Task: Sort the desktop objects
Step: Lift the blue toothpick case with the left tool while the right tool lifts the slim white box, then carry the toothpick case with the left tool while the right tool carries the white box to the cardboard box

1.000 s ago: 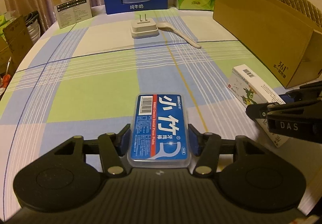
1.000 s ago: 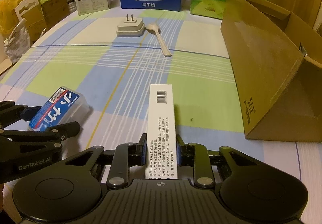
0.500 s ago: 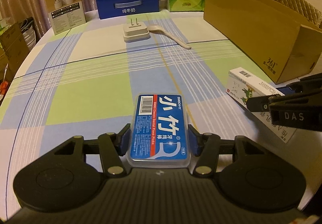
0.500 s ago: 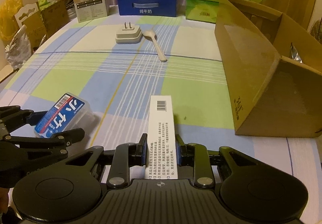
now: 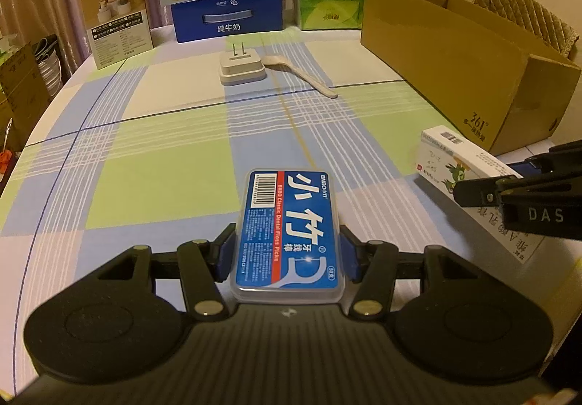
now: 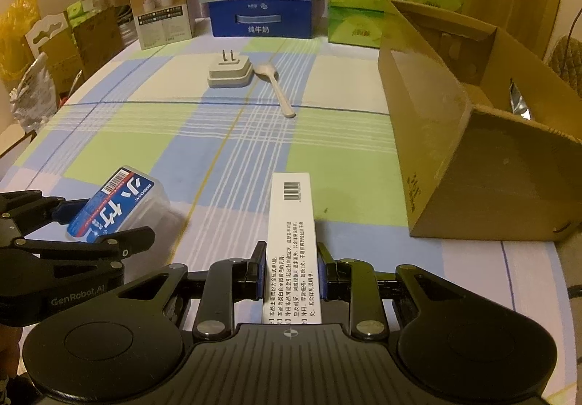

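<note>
- We note the left gripper [image 5: 287, 252] clenched on the dental floss box [image 5: 289, 234], pads against both long sides; the box points toward 12 o'clock in the left wrist view.
- Compared with one second ago, both views sit higher: more tablecloth [image 5: 152, 165] shows beyond the floss box, and a shadow lies under it in the right wrist view [image 6: 120, 203]. We judge it lifted clear.
- Untouched at 12 o'clock: the plug adapter [image 5: 242, 66] and, just beside it, the plastic spoon [image 5: 298, 75].
- The right gripper [image 6: 291, 270] is clamped on the white medicine carton [image 6: 291, 223], held by its narrow sides, barcode end forward.
- The carton appears raised as well; in the left wrist view [image 5: 465, 165] it hangs at 3 o'clock, near the corner of the cardboard box.
- The cardboard box [image 6: 429, 121] stands at 2 o'clock of the right gripper, open top now visible, with some contents inside that we cannot identify.
- Judgement: both picks are done; the carry toward the cardboard box looks like the next stage, with two items left on the table.
</note>
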Tool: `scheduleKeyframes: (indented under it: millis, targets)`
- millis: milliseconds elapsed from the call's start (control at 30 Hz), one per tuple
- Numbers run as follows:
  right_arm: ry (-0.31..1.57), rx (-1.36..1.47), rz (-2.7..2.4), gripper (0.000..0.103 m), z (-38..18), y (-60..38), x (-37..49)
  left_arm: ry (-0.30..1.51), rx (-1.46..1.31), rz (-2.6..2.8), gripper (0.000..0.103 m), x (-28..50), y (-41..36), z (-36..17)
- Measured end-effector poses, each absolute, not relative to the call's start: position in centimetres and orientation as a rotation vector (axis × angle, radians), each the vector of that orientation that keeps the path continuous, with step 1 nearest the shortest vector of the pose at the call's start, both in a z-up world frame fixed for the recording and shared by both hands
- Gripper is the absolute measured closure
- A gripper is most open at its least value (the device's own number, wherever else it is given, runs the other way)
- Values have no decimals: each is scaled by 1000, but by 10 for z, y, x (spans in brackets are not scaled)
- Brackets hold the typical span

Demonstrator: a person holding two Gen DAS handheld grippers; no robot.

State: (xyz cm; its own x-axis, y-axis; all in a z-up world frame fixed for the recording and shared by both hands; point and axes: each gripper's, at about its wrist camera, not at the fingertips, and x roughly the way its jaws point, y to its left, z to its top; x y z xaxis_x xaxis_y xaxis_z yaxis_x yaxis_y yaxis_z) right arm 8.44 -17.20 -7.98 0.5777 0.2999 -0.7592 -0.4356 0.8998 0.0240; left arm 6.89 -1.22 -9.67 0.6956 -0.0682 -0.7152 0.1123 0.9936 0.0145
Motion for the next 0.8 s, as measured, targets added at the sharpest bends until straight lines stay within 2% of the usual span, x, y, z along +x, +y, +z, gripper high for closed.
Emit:
scheduleKeyframes:
  millis: [800]
  targets:
    - [682,-106,420,80,6,-208,56,738,49,-126,52,40,-48,-27]
